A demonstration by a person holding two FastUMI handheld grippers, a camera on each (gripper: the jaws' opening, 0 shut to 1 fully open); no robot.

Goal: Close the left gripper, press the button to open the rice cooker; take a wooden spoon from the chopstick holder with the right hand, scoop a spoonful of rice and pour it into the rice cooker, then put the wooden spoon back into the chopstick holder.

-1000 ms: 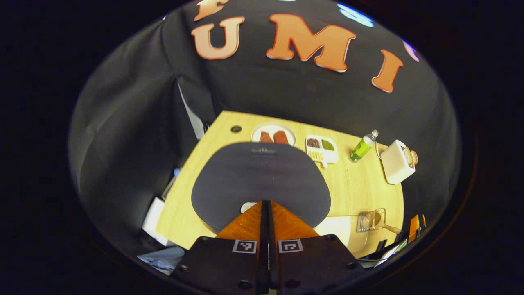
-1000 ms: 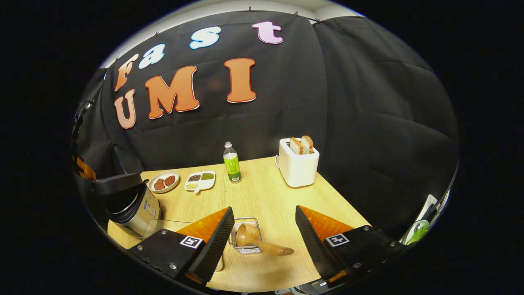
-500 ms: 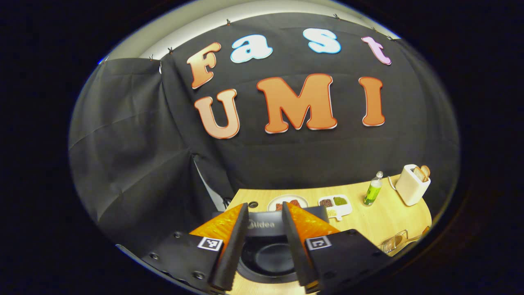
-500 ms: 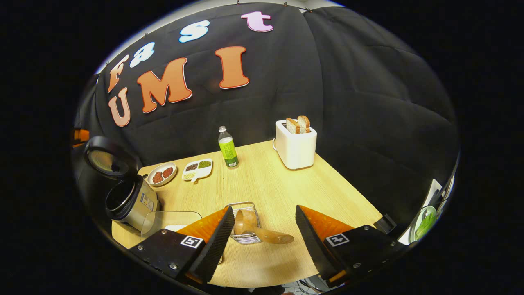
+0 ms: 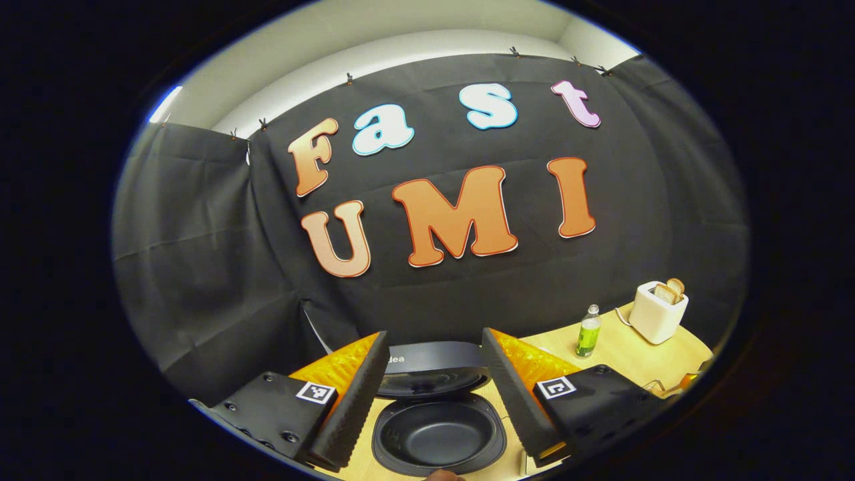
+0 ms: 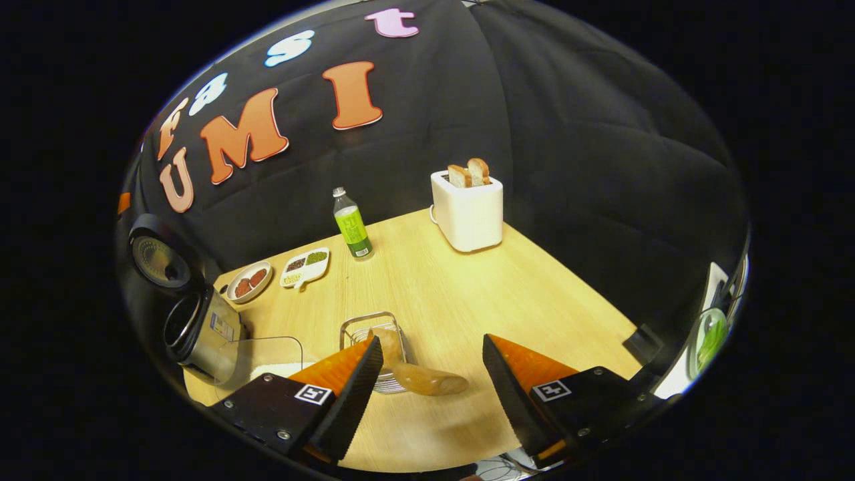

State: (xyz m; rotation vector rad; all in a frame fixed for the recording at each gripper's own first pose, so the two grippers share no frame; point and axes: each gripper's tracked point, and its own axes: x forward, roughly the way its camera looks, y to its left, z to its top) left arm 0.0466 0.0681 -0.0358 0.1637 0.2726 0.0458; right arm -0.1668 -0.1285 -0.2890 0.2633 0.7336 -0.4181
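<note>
The rice cooker (image 5: pixel 437 434) sits on the desk (image 6: pixel 467 287) with its lid up and its dark pot bare. The left gripper (image 5: pixel 434 387) hangs above it, fingers spread apart and holding nothing. The right gripper (image 6: pixel 427 384) hangs with fingers wide apart over the wooden spoon (image 6: pixel 417 381), which lies tilted in the wire chopstick holder (image 6: pixel 364 329). A white toaster (image 6: pixel 467 212) stands far off.

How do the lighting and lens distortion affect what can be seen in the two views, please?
Left gripper view: the fisheye bends the booth wall's top edge, and the rice cooker's dark inner pot gives little detail. Right gripper view: the table is evenly and brightly lit and its edges curve; the wooden spoon is slightly soft, with a faint shadow beneath it; the toaster and bottle are sharp.
</note>
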